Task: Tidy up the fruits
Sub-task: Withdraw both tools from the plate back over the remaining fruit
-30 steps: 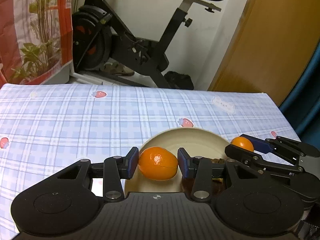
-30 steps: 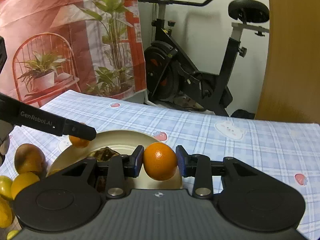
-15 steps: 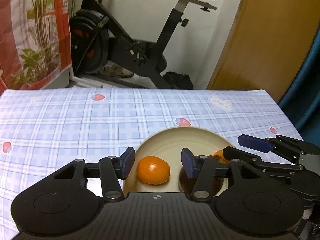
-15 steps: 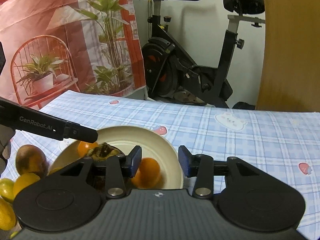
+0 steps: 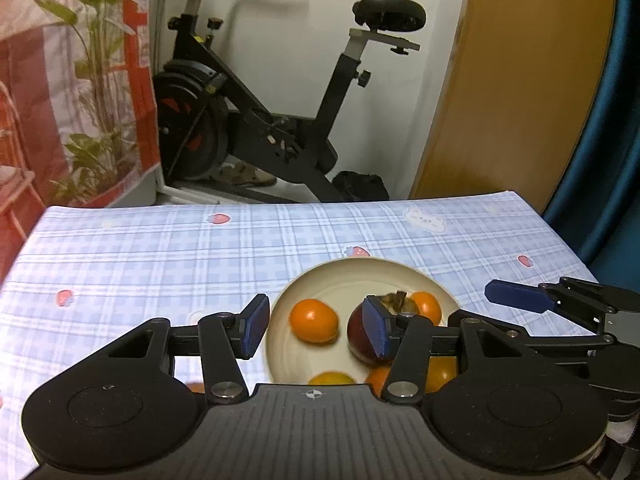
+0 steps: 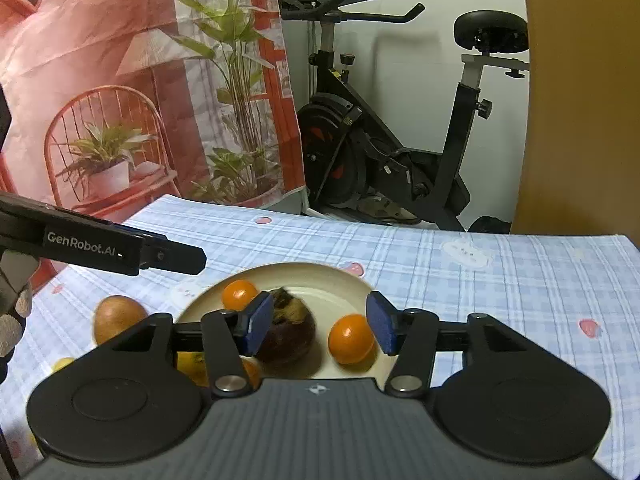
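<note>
A cream plate (image 5: 352, 280) (image 6: 320, 276) sits on the checked tablecloth. It holds several small oranges and a dark mangosteen (image 6: 288, 332) (image 5: 360, 336). One orange (image 5: 314, 320) lies on the plate below my open left gripper (image 5: 316, 328). Another orange (image 6: 352, 338) lies on the plate below my open right gripper (image 6: 318, 322). A further orange (image 6: 239, 295) lies at the plate's far left side. Both grippers hang above the plate, empty. The right gripper shows in the left wrist view (image 5: 516, 298).
A brownish fruit (image 6: 118, 314) and yellow fruits (image 6: 62, 364) lie on the cloth left of the plate. The left gripper's arm (image 6: 104, 246) reaches in from the left. An exercise bike (image 5: 280, 120) stands beyond the table's far edge.
Both grippers opened and let their oranges drop onto the plate, then rose and drew back a little from it.
</note>
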`<state>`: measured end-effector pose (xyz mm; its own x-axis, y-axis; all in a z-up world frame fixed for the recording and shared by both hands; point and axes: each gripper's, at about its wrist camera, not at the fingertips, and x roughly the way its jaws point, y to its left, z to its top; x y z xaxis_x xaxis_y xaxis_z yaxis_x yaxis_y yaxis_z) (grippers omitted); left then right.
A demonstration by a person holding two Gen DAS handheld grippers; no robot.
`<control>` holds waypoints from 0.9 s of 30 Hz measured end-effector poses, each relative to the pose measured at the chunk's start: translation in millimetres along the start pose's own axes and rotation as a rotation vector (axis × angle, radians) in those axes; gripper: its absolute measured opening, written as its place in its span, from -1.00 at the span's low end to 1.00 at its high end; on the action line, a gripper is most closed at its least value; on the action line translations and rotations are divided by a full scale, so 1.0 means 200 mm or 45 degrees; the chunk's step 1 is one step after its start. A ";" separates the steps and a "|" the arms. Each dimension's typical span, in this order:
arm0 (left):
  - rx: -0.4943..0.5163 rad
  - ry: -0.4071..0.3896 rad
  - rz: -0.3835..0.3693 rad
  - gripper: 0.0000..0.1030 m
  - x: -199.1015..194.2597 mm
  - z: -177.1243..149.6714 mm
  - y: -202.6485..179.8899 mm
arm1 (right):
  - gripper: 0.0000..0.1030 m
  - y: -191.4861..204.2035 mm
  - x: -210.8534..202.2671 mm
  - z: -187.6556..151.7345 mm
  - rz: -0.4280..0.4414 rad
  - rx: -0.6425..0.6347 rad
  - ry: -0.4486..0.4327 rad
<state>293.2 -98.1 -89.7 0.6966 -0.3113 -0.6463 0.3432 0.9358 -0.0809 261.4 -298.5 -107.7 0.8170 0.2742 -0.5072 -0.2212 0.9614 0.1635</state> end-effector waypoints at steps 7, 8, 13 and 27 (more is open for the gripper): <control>0.015 -0.053 0.047 0.05 -0.19 -0.09 -0.01 | 0.08 0.10 -0.12 -0.07 0.016 0.048 -0.003; 0.020 -0.061 0.052 0.05 -0.22 -0.11 -0.01 | 0.08 0.11 -0.14 -0.08 0.018 0.057 -0.004; 0.015 -0.096 0.065 0.05 -0.33 -0.16 0.00 | 0.08 0.19 -0.22 -0.14 0.030 0.072 -0.018; -0.048 -0.180 0.091 0.05 -0.59 -0.37 0.14 | 0.08 0.39 -0.36 -0.33 0.085 0.039 -0.039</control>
<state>173.3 -23.5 -71.3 0.8012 -0.2611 -0.5385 0.2672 0.9612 -0.0687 150.0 -242.1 -115.0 0.8170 0.3363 -0.4685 -0.2595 0.9399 0.2220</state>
